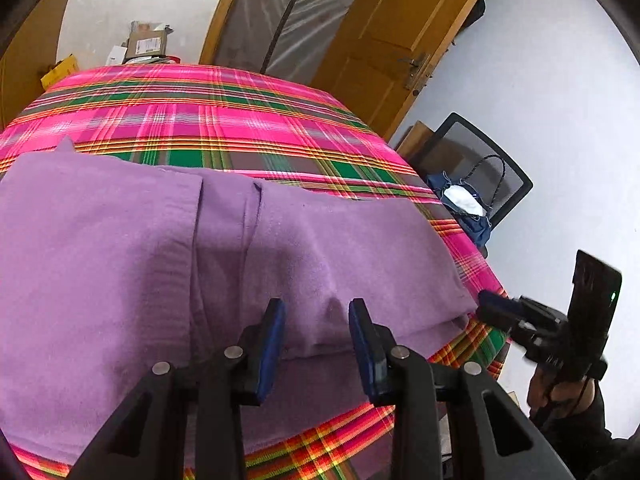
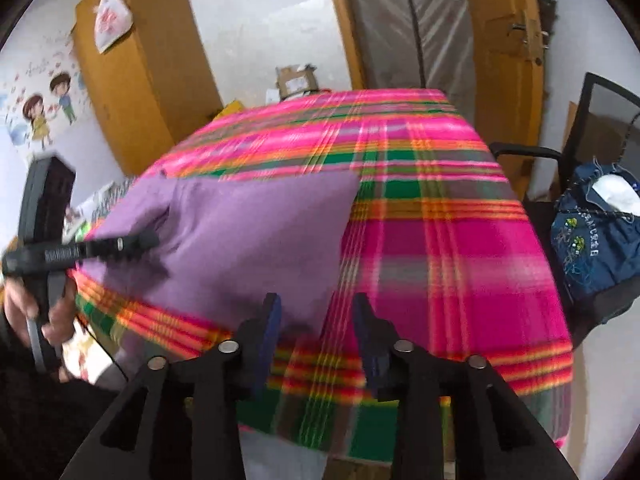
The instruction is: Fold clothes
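A purple garment [image 1: 132, 248] lies folded on the pink plaid tablecloth [image 1: 224, 120], with a thicker folded layer along its near right side. My left gripper [image 1: 318, 336] hovers low over the garment's near folded edge, jaws apart and pressing nothing. In the right wrist view the same garment [image 2: 248, 240] fills the left of the table, with the left gripper [image 2: 154, 238] over its left part. My right gripper [image 2: 318, 332] stands open over bare tablecloth [image 2: 460, 248] just right of the garment's near corner. From the left wrist view the right gripper [image 1: 486, 304] sits at the garment's right edge.
A black mesh chair [image 2: 592, 120] holding a blue denim bag [image 2: 596, 240] stands right of the table. A wooden door [image 1: 400, 32] and a plastic-covered doorway are behind. Cardboard boxes [image 1: 148, 44] lie beyond the far edge. A wooden wardrobe [image 2: 148, 68] is at the left.
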`<state>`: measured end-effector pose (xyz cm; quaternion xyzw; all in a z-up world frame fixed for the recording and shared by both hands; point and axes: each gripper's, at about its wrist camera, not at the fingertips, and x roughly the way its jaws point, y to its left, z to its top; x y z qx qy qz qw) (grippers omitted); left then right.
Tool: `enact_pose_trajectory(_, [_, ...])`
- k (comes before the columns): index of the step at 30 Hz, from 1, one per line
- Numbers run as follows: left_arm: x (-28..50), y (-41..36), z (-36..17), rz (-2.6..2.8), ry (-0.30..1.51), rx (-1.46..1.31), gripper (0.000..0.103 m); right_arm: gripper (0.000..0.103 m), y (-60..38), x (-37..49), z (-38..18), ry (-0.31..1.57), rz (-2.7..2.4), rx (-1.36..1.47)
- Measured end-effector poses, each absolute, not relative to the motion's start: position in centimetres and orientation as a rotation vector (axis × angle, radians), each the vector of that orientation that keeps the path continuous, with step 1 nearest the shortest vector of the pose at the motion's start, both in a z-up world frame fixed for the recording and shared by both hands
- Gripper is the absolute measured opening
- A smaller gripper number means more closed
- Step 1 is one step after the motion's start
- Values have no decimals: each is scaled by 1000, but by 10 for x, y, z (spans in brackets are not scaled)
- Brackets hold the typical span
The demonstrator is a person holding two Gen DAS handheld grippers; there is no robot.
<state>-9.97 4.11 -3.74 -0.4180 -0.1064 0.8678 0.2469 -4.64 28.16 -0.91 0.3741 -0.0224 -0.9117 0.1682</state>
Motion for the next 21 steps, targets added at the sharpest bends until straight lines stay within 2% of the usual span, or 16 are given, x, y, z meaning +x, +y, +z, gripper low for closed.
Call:
enact_pose_trajectory(4, [-98, 45, -37, 2368, -270, -1131, 34, 41, 267, -47, -17, -25, -2623, 1082])
enact_pose_trajectory(8, [-97, 47, -36, 2368, -264, -1122, 34, 41, 263, -53, -18, -94, -2643, 1088])
enact_pose_trajectory(12, [-98, 47, -42, 2372, -241, -1132, 34, 42, 251, -51, -18, 23, -2744, 1087])
enact_pose_trajectory(21, [-95, 45, -46, 2362, -235, -1116, 34, 42, 262, -30, -18, 100, -2927, 1144])
